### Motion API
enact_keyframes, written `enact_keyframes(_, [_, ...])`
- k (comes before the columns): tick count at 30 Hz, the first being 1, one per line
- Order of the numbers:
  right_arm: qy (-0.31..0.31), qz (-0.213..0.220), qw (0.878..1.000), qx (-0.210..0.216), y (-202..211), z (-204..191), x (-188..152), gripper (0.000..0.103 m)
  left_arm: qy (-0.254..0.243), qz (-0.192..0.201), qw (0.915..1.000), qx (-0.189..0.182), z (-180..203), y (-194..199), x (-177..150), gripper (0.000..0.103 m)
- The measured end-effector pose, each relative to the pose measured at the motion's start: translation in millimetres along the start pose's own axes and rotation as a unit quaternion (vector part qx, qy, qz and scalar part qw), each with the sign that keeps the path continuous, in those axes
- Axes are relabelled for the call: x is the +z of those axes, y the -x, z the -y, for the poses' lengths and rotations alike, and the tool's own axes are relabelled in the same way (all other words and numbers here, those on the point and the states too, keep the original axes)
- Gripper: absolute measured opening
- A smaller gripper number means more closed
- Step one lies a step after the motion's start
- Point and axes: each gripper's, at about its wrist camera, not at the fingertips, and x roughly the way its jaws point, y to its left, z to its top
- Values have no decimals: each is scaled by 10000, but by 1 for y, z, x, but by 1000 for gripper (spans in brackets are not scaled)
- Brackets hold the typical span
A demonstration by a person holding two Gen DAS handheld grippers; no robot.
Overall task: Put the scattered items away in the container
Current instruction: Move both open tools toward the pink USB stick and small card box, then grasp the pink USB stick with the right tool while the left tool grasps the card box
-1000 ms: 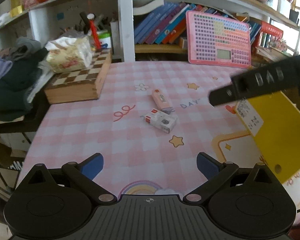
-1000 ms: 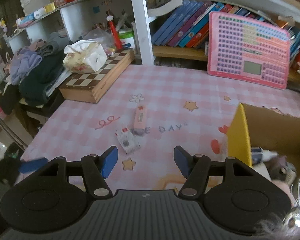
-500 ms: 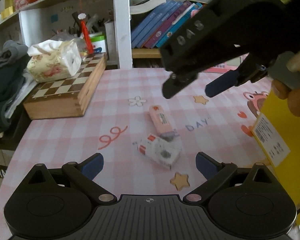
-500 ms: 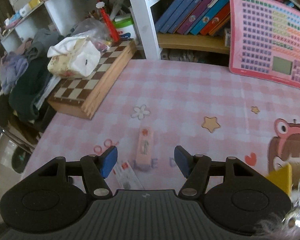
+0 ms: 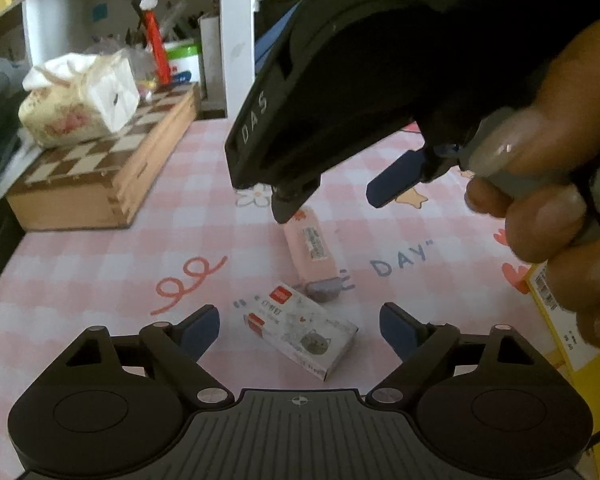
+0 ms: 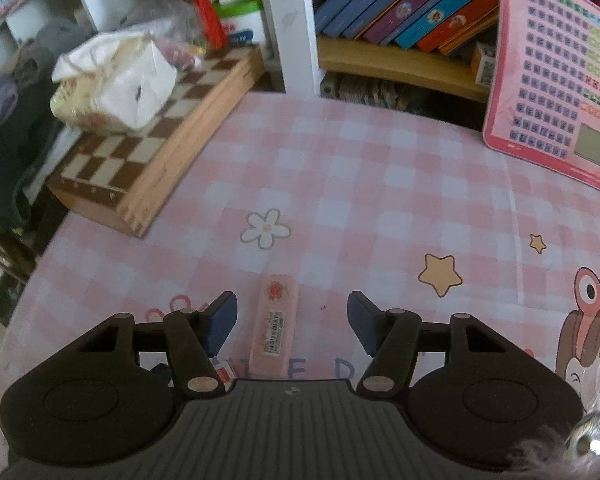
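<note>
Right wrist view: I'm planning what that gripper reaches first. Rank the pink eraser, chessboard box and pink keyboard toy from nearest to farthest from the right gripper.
1. pink eraser, lying between the open fingers of the right gripper.
2. chessboard box, far left, tissue pack on top.
3. pink keyboard toy, far right, propped against the shelf; close to the box's range, so this order is tentative.

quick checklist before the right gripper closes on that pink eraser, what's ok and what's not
1. Right gripper open: ok, jaws spread wide.
2. Pink eraser between the fingers: ok, though it sits nearer the left finger than the right.
3. Eraser lying flat on the tablecloth, lengthwise along the fingers: ok.
4. Fingers low enough to pinch it: cannot tell.
5. White box clear of the grasp: ok in the left wrist view, it lies apart from the eraser's near end.
6. Left gripper out of the way: ok, open and empty, hanging back over the white box.
</note>
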Motion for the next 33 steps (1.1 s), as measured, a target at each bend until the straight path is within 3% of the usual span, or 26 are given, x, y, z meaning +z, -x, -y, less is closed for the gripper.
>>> enact_keyframes(9, [212, -158, 9996, -84, -19, -1, -8, 52, -156, -24, 9999, 29, -9, 3, -6, 67])
enact_keyframes(11, [232, -136, 9996, -65, -19, 0, -9, 49, -105, -89, 9998, 146, -17, 10, -9, 59])
enact_keyframes(15, [264, -172, 9995, -33, -20, 0, -10, 47, 152, -117, 9996, 183, -27, 12, -7, 55])
enact_keyframes(19, [340, -228, 9991, -54, -23, -3, -10, 45, -72, -52, 9998, 190, -20, 4, -3, 51])
enact_keyframes(23, [470, -242, 9986, -74, -26, -5, -12, 42, -208, -42, 9996, 197, -13, 2, -1, 38])
enact_keyframes(25, [566, -209, 9981, -79, -27, -7, -12, 32, -229, -35, 9996, 175, -13, 3, -1, 31])
enact_keyframes(27, [621, -190, 9979, -74, -27, -7, -11, 24, -143, -76, 9998, 97, -18, 4, 0, 28])
enact_keyframes(33, [461, -150, 9988, 74, -16, -5, -14, 23, 505, -92, 9983, -280, -33, 21, 2, 28])
